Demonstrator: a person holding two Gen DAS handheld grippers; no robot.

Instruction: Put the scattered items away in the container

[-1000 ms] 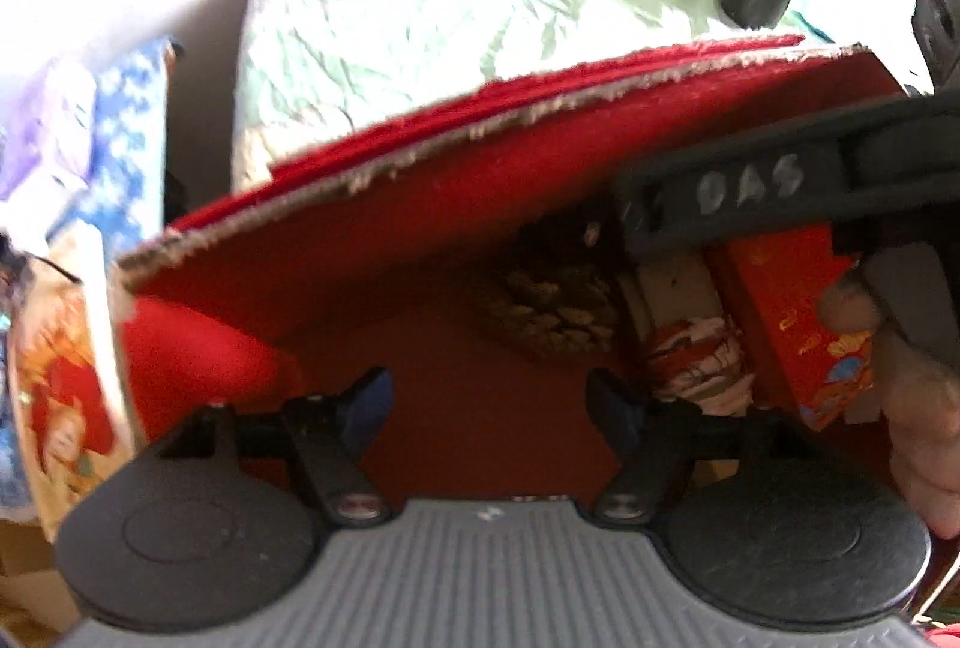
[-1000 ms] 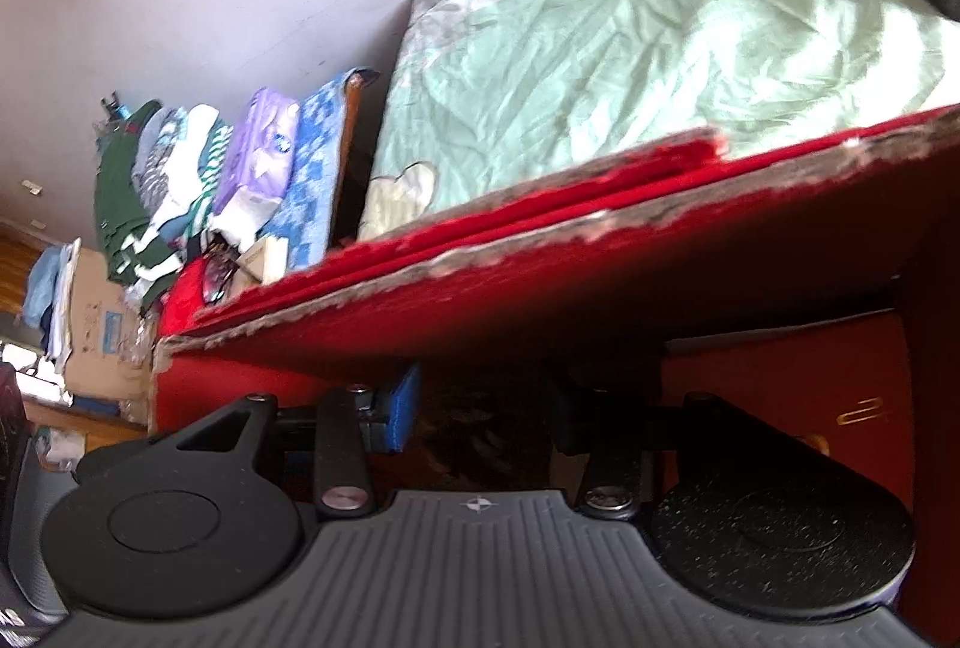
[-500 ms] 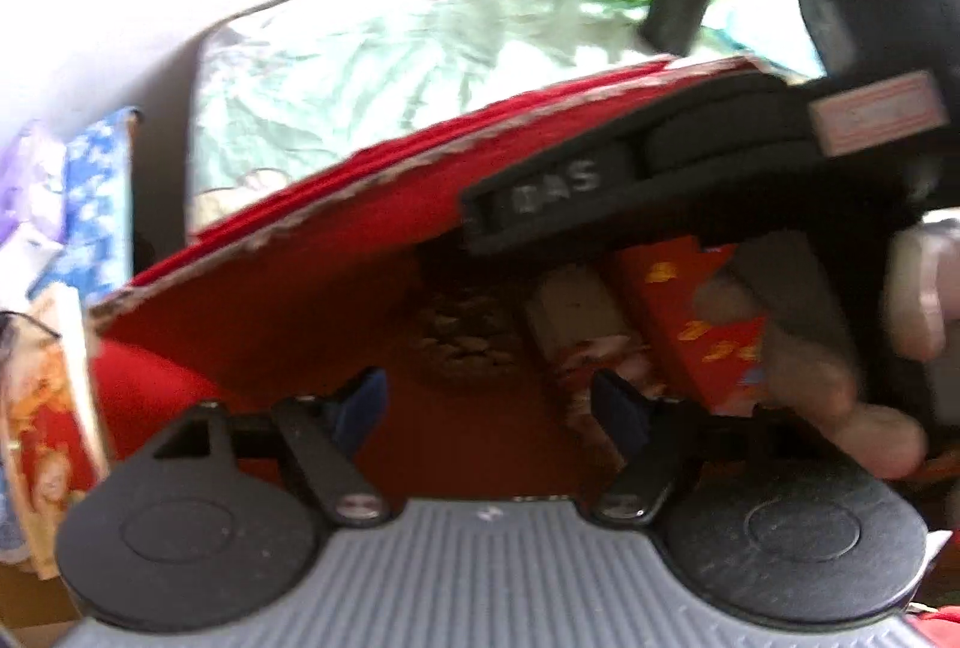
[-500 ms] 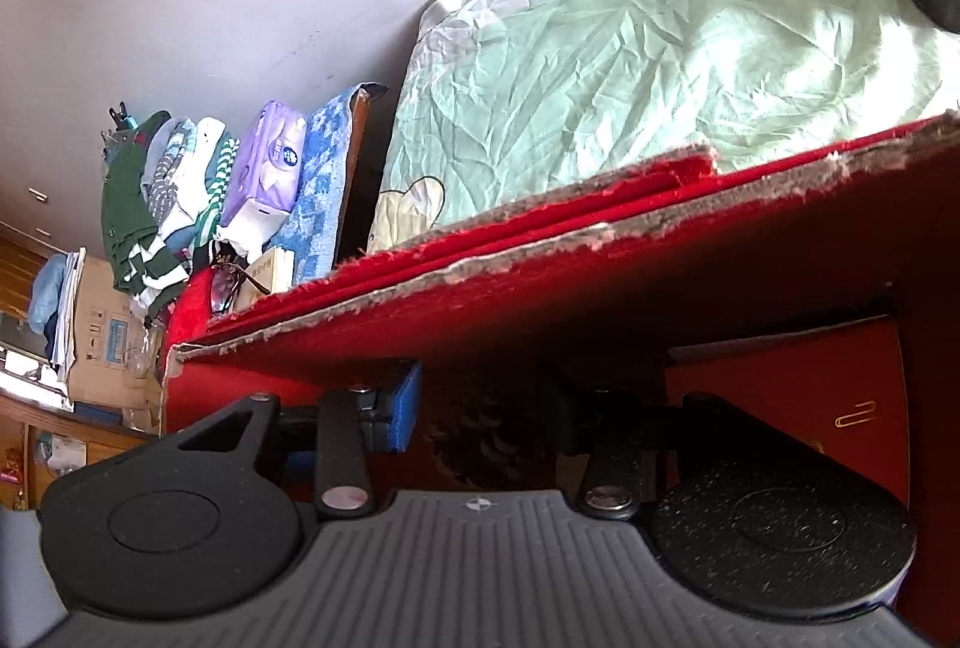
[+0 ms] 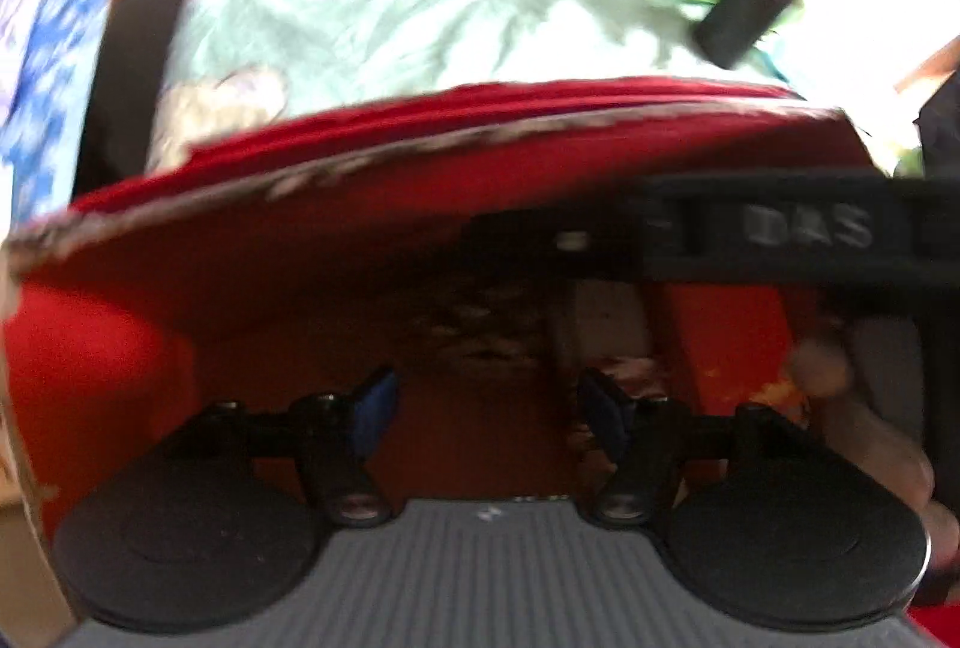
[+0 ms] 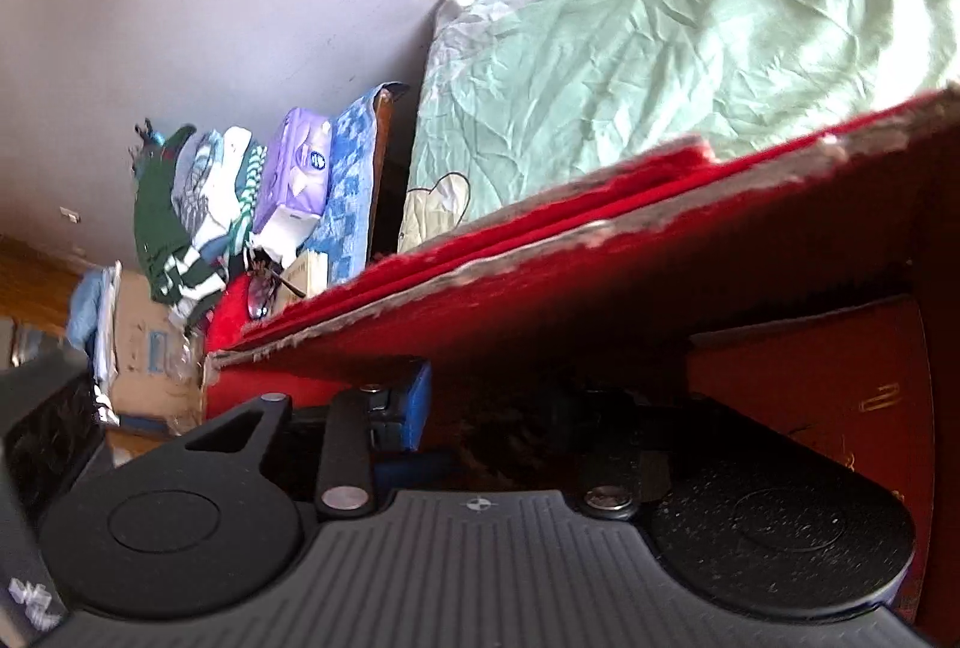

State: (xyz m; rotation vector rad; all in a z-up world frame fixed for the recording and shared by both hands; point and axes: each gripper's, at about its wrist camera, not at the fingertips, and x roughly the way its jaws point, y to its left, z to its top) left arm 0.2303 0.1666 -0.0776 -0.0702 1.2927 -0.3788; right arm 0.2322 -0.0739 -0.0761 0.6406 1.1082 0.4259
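The red box is the landmark: an open container with a frayed, whitish top rim, standing against the bed. Both grippers reach down into it from the near side.

The left gripper points steeply into the box. Its jaws have just been closing and now stand at a middling gap, the blue pads apart with bare red floor between them; nothing is gripped. Just beyond the pads, against the box's far wall, lies a pine cone, blurred. To its right inside the box stand a pale packet and an orange-red packet, close together. The right gripper's black body crosses over that right part of the box, with a hand behind it, so free room is mainly at the box's left half.

In the right wrist view the right gripper sits low under the far rim. Its jaws have just been closing; something dark and rough lies between them, but shadow hides whether the pads press on it. A dark red box fills the space right of it, leaving little room there.
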